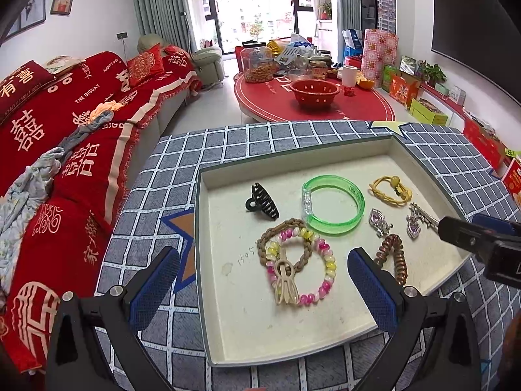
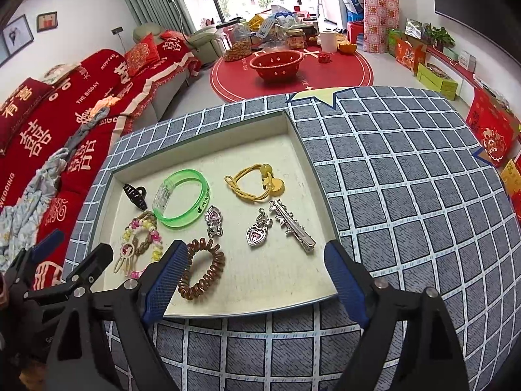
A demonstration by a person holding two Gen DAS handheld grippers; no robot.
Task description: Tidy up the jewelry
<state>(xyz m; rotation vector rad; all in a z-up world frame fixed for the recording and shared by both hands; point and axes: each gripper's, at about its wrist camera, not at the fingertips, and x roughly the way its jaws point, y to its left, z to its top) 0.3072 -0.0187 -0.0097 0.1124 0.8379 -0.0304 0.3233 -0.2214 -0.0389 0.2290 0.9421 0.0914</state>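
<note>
A shallow cream tray [image 1: 228, 293] [image 2: 260, 296] on the checked table holds jewelry: a black claw clip [image 1: 263, 201] [image 2: 135, 196], a green bangle [image 1: 332, 204] [image 2: 181, 198], a yellow cord tie [image 1: 390, 189] [image 2: 257, 181], two heart pendants [image 1: 379, 222] [image 2: 256, 232], a silver clip [image 2: 293, 226], a brown coil tie [image 1: 394, 257] [image 2: 202, 268], and a beaded bracelet [image 1: 301, 265] [image 2: 143, 238] over a braided one. My left gripper [image 1: 263, 277] is open above the beaded bracelet. My right gripper [image 2: 254, 267] is open over the tray's near right part, and shows at the right of the left view [image 1: 482, 238].
The tray sits on a blue-grey checked tablecloth [image 1: 182, 163] [image 2: 407, 195]. A red-covered sofa [image 1: 65, 137] runs along the left. A red round table [image 1: 312, 101] with a red bowl, jars and clutter stands beyond. Boxes line the right wall.
</note>
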